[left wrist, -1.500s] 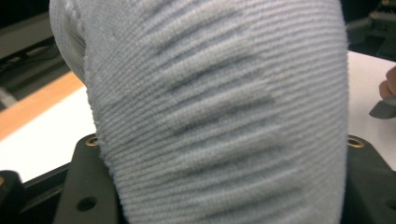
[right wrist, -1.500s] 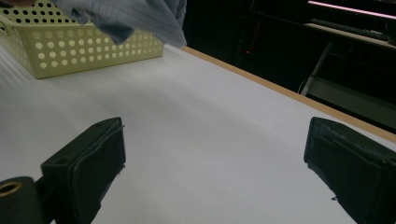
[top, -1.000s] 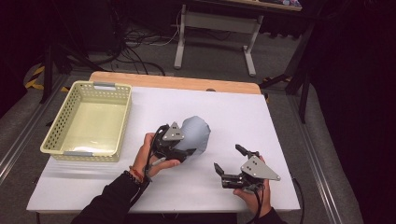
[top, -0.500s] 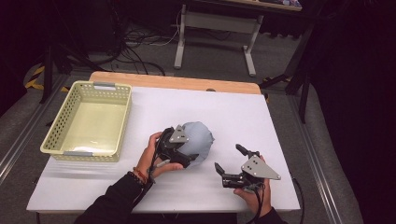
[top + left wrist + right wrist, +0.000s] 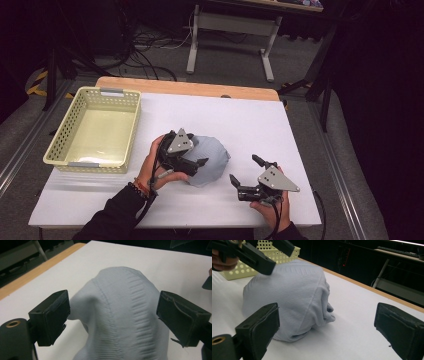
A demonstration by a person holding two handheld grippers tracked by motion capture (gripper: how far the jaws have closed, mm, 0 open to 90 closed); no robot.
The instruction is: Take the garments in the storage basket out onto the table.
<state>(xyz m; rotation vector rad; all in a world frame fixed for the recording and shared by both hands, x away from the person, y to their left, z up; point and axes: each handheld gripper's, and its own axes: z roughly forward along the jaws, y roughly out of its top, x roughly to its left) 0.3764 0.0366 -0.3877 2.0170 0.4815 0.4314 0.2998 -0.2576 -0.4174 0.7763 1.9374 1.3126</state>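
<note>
Now the grey knitted cloth [image 5: 210,160] lies in a loose mound on the white bench [image 5: 250,115], right of the yellow basket [image 5: 90,130]. Just above it, the left tool [image 5: 200,162] has just been opening, jaws apart, so the cloth looks released. Beyond it, the right tool [image 5: 242,172] waits with jaws apart and empty.

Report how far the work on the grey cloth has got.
Done: the bunched pale grey knitted cloth lies heaped on the white table. In hand: left gripper, jaws just opened, hovers over it; right gripper open beside it. Left: the pale yellow perforated plastic basket holds nothing.
</note>
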